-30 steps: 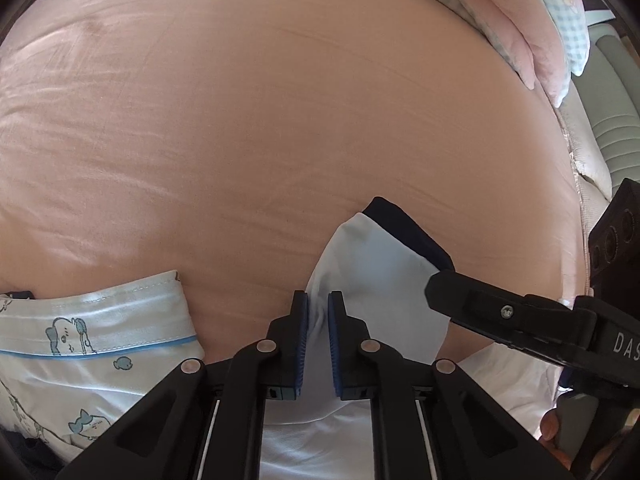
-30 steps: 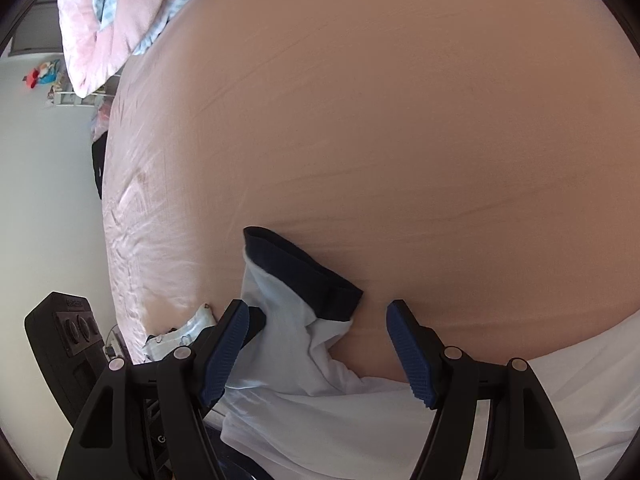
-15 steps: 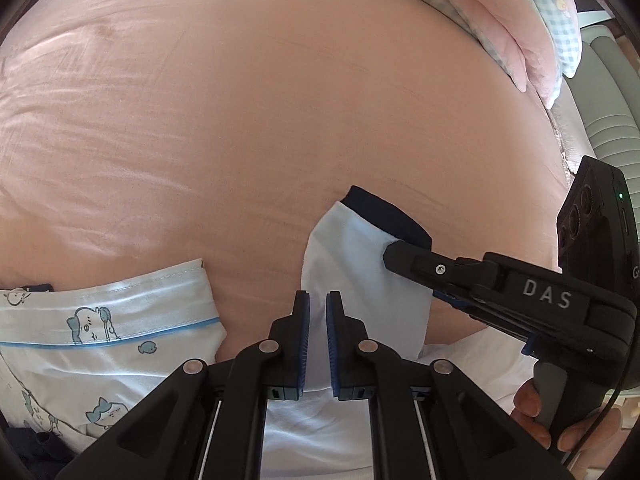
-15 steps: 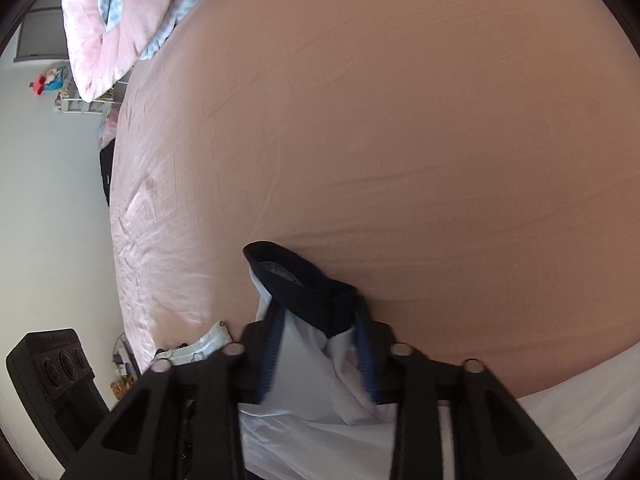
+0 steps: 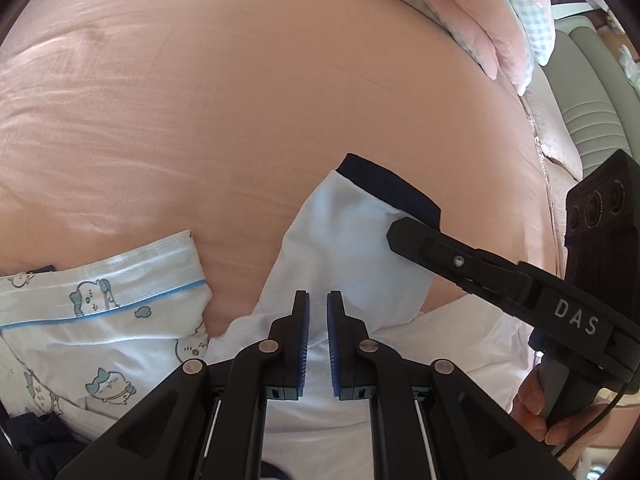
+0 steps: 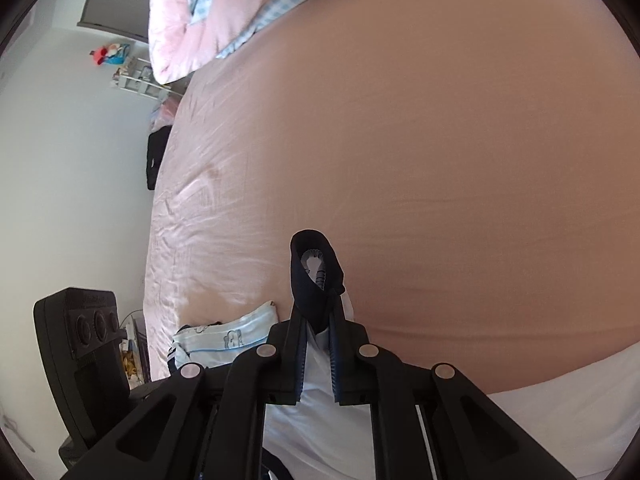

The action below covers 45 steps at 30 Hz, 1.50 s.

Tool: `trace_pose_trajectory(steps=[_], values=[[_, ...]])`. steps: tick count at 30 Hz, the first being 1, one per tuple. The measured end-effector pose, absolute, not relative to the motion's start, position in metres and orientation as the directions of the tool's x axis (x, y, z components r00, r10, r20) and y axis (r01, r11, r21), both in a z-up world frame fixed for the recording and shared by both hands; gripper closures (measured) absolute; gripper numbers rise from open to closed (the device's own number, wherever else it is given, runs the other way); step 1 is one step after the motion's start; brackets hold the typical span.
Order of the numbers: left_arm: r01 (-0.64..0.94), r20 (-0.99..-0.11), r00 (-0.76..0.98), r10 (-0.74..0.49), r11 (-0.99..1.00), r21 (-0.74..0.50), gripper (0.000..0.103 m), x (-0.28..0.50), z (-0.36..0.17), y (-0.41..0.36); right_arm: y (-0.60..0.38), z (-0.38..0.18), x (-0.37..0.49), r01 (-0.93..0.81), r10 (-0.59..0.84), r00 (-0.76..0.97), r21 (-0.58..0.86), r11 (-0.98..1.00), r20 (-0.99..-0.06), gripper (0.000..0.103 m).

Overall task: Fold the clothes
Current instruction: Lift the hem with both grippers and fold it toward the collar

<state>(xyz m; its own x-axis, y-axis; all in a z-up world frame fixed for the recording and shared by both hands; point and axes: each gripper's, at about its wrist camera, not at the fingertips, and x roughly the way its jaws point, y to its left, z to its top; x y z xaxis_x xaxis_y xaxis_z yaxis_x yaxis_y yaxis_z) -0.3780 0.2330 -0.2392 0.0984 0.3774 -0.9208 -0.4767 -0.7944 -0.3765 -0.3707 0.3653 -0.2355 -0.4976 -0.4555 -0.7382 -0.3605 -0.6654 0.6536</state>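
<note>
The pale blue short sleeve with a navy cuff [image 5: 360,240] of the white cotton shirt [image 5: 460,340] runs forward from both my grippers across the pink bedsheet [image 5: 240,100], long axis pointing away from me.

My right gripper [image 6: 319,320] is nearer the cuff and pinches it, jaws pressed onto the fabric. My left gripper [image 5: 318,300] is clamped on the sleeve's base near the shoulder.

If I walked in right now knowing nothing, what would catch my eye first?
Two black grippers pinching a white shirt on a pink bedsheet: the right gripper clamps the navy-cuffed sleeve, the left gripper the cloth nearer the body. Left of it lies a cartoon-print garment.
</note>
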Motion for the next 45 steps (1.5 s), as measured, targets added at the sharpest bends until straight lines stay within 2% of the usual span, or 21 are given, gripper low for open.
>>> trace_pose_trajectory(steps=[4, 6, 8, 9, 14, 17, 22, 26, 27, 29, 31, 35, 38, 41, 43, 45], values=[[-0.428, -0.922, 0.154, 0.355, -0.817, -0.386, 0.09, -0.376, -0.234, 0.219, 0.358, -0.215, -0.346, -0.289, -0.427, -0.506, 0.613, -0.735, -0.75, 0.095], [-0.402, -0.923, 0.175, 0.342, -0.831, -0.384, 0.08, -0.375, -0.233, 0.211, 0.356, -0.207, -0.329, -0.25, -0.425, -0.512, 0.603, -0.758, -0.747, 0.095], [-0.384, -0.924, 0.178, 0.338, -0.841, -0.382, 0.052, -0.374, -0.23, 0.205, 0.348, -0.203, -0.319, -0.209, -0.427, -0.512, 0.59, -0.78, -0.746, 0.095], [-0.375, -0.92, 0.177, 0.35, -0.84, -0.392, 0.048, -0.373, -0.227, 0.203, 0.342, -0.202, -0.315, -0.186, -0.425, -0.513, 0.58, -0.793, -0.746, 0.095], [-0.295, -0.881, 0.208, 0.424, -0.832, -0.47, 0.044, -0.375, -0.219, 0.195, 0.32, -0.197, -0.296, -0.1, -0.404, -0.489, 0.51, -0.854, -0.773, 0.095], [-0.272, -0.879, 0.217, 0.425, -0.838, -0.472, 0.043, -0.378, -0.221, 0.197, 0.311, -0.194, -0.291, -0.069, -0.383, -0.478, 0.468, -0.881, -0.791, 0.095], [-0.209, -0.861, 0.263, 0.436, -0.845, -0.492, 0.044, -0.379, -0.238, 0.201, 0.304, -0.193, -0.288, -0.045, -0.341, -0.463, 0.406, -0.913, -0.818, 0.095], [-0.144, -0.852, 0.308, 0.424, -0.864, -0.482, 0.045, -0.407, -0.252, 0.22, 0.302, -0.193, -0.29, -0.032, -0.332, -0.458, 0.389, -0.921, -0.824, 0.095], [-0.129, -0.853, 0.319, 0.414, -0.872, -0.472, 0.048, -0.406, -0.257, 0.22, 0.302, -0.193, -0.29, -0.029, -0.329, -0.457, 0.384, -0.923, -0.826, 0.095], [-0.113, -0.853, 0.326, 0.408, -0.879, -0.463, 0.065, -0.403, -0.263, 0.22, 0.303, -0.194, -0.288, -0.03, -0.328, -0.453, 0.382, -0.924, -0.829, 0.095], [-0.093, -0.854, 0.313, 0.415, -0.882, -0.463, 0.069, -0.401, -0.267, 0.217, 0.305, -0.195, -0.288, -0.033, -0.323, -0.447, 0.377, -0.926, -0.834, 0.095], [0.006, -0.836, 0.315, 0.449, -0.882, -0.471, 0.084, -0.4, -0.277, 0.204, 0.305, -0.199, -0.289, -0.028, -0.299, -0.425, 0.343, -0.939, -0.854, 0.095], [0.021, -0.834, 0.289, 0.471, -0.874, -0.486, 0.091, -0.399, -0.279, 0.197, 0.301, -0.198, -0.288, -0.029, -0.266, -0.414, 0.305, -0.952, -0.87, 0.095], [0.015, -0.829, 0.29, 0.478, -0.869, -0.495, 0.094, -0.396, -0.28, 0.195, 0.297, -0.198, -0.289, -0.042, -0.225, -0.383, 0.26, -0.965, -0.896, 0.094], [0.015, -0.827, 0.284, 0.485, -0.865, -0.502, 0.094, -0.394, -0.281, 0.193, 0.295, -0.197, -0.289, -0.047, -0.192, -0.363, 0.224, -0.973, -0.912, 0.089], [0.019, -0.826, 0.276, 0.491, -0.862, -0.506, 0.094, -0.392, -0.281, 0.19, 0.295, -0.195, -0.287, -0.052, -0.168, -0.354, 0.199, -0.979, -0.92, 0.07]])
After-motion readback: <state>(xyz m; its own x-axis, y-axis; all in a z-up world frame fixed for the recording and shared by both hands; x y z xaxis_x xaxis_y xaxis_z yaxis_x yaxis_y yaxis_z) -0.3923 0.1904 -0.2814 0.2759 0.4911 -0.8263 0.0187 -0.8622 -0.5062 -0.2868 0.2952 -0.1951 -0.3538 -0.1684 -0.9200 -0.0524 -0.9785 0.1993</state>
